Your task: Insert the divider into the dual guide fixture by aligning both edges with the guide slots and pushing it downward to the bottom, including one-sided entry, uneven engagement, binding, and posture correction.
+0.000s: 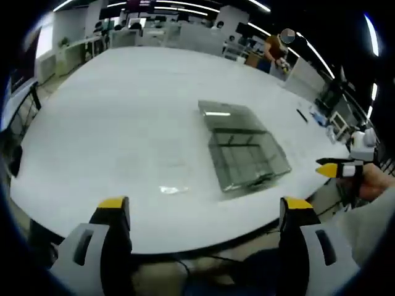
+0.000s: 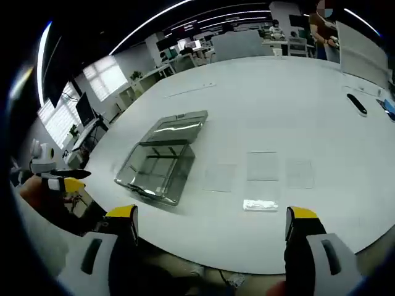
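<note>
In the left gripper view our left gripper (image 1: 203,209) rises from the bottom of the frame with its yellow-tipped jaws spread wide and nothing between them. At the right edge we see the right gripper (image 1: 336,169), yellow-tipped, held in a hand (image 1: 373,184). In the right gripper view our right gripper (image 2: 211,222) is likewise wide apart and empty at the bottom, and the left gripper (image 2: 66,182) comes in at the left edge.

Both hover over the near edge of a broad white table (image 1: 117,111). The clear fixture (image 1: 244,148), a transparent box with inner guides, sits right of centre in the left gripper view and left of centre (image 2: 162,157) in the right gripper view. Flat clear sheets (image 2: 262,166) lie on the table beside it, centre-right in that view, and we cannot tell which is the divider. A small clear packet (image 2: 260,205) lies below them.

Behind, we see an office: desks and monitors (image 2: 191,46) at the top, windows (image 2: 102,77) at the upper left, ceiling light strips (image 1: 185,7), and a person (image 1: 274,49) standing at the upper right.
</note>
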Action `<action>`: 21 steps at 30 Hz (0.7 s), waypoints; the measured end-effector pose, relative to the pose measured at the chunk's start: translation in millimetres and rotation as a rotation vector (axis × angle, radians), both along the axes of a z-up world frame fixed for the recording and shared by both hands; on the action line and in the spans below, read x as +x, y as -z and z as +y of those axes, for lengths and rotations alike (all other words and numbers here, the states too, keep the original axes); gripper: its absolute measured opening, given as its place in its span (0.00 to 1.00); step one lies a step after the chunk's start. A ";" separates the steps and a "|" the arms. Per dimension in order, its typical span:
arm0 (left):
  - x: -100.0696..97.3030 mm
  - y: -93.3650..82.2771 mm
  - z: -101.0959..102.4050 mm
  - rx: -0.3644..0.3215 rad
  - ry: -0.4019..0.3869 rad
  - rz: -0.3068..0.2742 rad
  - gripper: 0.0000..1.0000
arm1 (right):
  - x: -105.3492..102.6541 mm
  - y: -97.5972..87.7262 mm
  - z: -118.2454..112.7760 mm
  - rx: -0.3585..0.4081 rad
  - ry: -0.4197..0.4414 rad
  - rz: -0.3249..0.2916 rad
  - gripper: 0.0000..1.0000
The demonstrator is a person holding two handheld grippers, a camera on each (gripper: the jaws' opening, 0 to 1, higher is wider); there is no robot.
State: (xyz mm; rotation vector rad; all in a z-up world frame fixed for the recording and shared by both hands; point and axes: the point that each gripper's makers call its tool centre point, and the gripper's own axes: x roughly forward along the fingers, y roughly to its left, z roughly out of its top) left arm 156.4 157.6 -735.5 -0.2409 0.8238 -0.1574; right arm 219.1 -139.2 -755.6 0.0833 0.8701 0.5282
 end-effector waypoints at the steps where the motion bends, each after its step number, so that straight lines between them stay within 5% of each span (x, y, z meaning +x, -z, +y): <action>1: -0.3 0.0 -0.2 0.000 0.000 0.000 0.99 | -0.2 0.0 0.3 0.000 -0.002 0.001 0.98; 21: 1.5 -0.2 -5.3 -0.016 0.007 0.002 0.99 | -0.1 -0.8 -1.2 0.004 -0.001 0.006 0.98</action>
